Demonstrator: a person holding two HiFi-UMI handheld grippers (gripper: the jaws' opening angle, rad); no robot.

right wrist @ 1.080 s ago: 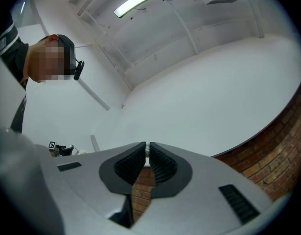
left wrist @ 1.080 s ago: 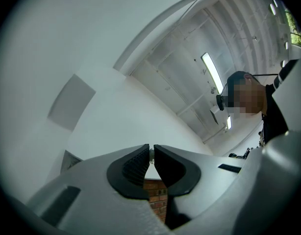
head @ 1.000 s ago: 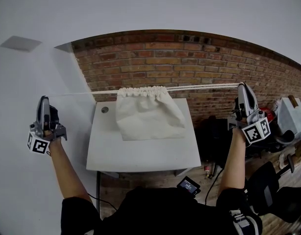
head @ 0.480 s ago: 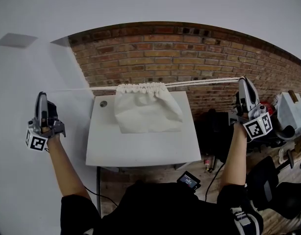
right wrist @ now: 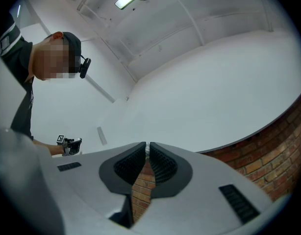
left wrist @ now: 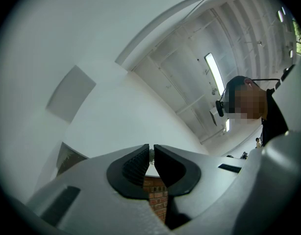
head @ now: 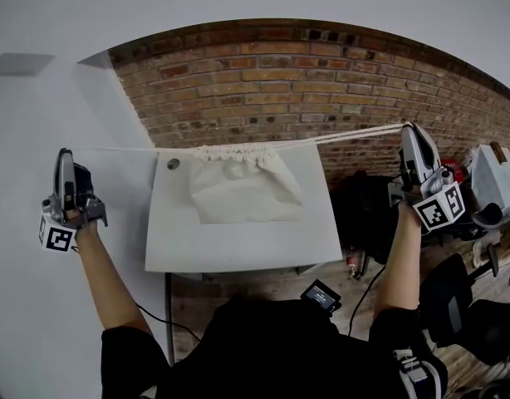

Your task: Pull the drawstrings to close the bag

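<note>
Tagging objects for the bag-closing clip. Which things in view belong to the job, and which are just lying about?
Job:
- cloth bag
- left drawstring, pinched in left claw
- right drawstring, pinched in right claw
- white table

Lying about:
- handheld device by the person's lap
- black office chair
- grey case at far right
</note>
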